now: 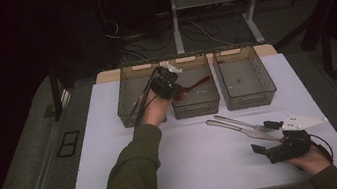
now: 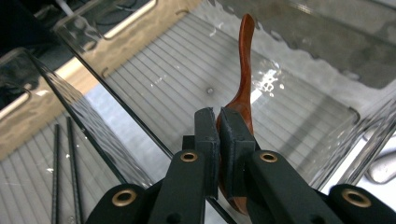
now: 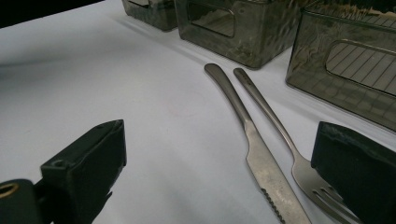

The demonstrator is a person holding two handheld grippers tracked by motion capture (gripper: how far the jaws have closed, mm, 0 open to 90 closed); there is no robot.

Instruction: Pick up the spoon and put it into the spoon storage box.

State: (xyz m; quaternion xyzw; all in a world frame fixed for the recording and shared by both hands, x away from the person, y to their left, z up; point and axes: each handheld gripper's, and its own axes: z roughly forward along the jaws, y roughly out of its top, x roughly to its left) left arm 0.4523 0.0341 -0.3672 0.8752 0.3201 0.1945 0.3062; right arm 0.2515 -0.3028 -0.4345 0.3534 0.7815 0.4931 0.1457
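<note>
High view: left forearm reaches forward across the white table [image 1: 111, 133], hand turned so the left gripper [image 1: 171, 85] sits at the wall between the left bin [image 1: 128, 111] and the middle bin [image 1: 196, 106]. It's clamped on a red-brown wooden spoon [image 1: 195, 85], which lies slanted over the middle bin, handle toward its far right side. Right hand rests low near the table's near right corner, right gripper [image 1: 268, 136] spread wide, pointing left at a knife [image 1: 243, 131] and fork [image 1: 241, 123] lying side by side. The right bin [image 1: 247, 97] stands just beyond them. Bare table between the two arms.

Left gripper view: pads pinch the spoon near its bowl, handle running away over the ribbed bin floor. Two dark chopsticks [image 2: 65, 168] lie in the neighbouring bin across the wall. Bin walls close on both sides.

Right gripper view: jaws wide apart, nothing between the pads. Knife and fork lie ahead on the table, fork tines just beside the right-hand jaw. Open tabletop to the left; bins close ahead.
</note>
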